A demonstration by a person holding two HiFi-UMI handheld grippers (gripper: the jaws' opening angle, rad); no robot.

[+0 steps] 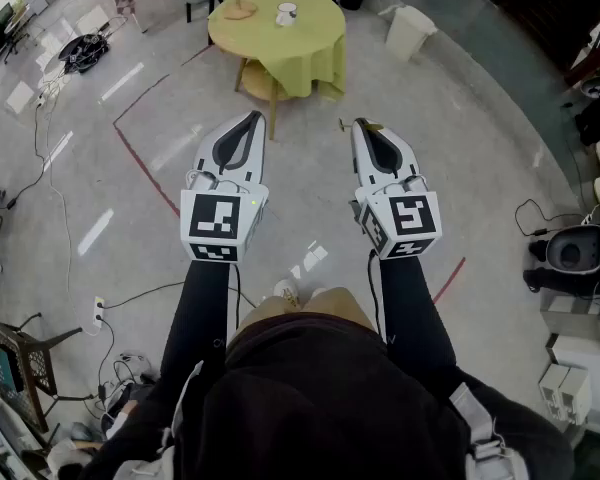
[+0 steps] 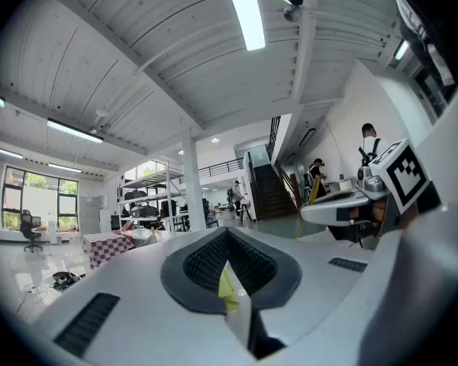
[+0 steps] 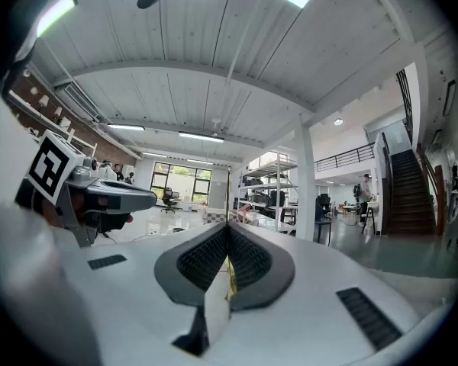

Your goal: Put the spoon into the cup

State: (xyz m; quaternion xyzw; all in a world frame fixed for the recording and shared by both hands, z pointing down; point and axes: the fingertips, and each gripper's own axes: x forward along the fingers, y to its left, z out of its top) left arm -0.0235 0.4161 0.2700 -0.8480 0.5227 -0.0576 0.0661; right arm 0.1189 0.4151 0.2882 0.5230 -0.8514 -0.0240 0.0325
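Sleeves in black reach out over bare floor (image 1: 130,198), each carrying a gripper held level. The left gripper (image 1: 254,118) has its jaws pressed together with no task object in them, and so has the right gripper (image 1: 361,125); a thin yellowish sliver shows at each seam, too small to name. Well ahead stands a round table (image 1: 300,58) under a yellow-green cloth. The cup (image 1: 286,13) sits near its far edge, just right of a wooden stand (image 1: 239,6). It lies ahead between the two grippers' lines, closer to the left one's. The spoon cannot be made out, so its long axis is unknown.
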